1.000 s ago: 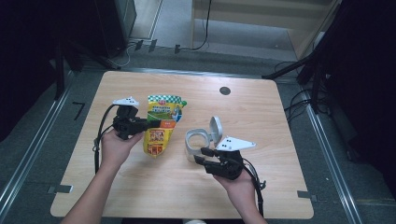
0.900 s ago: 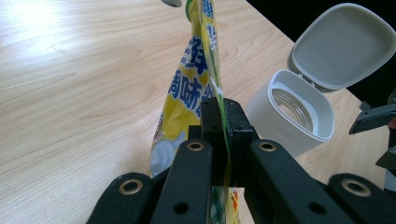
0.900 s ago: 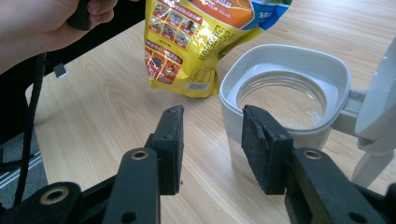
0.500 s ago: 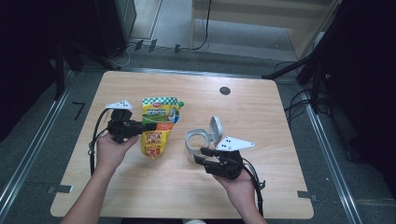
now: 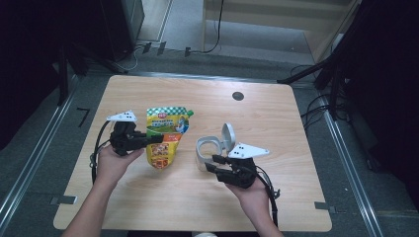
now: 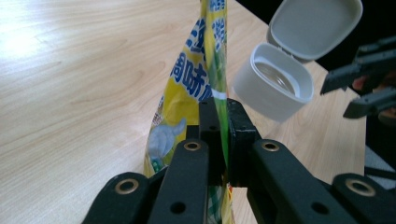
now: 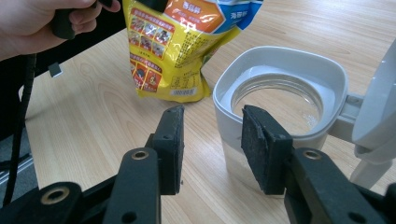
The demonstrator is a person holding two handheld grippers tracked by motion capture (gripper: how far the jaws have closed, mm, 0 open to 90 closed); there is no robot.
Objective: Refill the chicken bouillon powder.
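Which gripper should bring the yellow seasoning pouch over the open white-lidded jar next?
Left. The left gripper is already shut on the yellow pouch; the right gripper stands open beside the clear jar with flip lid, placed to steady it.

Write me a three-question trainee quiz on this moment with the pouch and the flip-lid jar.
1. True or false: the left gripper is shut on the yellow pouch.
2. The lid of the jar is: A) flipped open, B) snapped shut, C) lying loose on the table.
3. What lies between the right gripper's jaws?

Key
1. True: the jaws pinch the pouch's edge.
2. A: it stands open on its hinge.
3. Nothing is gripped: the jaws stand apart, one pad near the jar's wall, bare tabletop between them.
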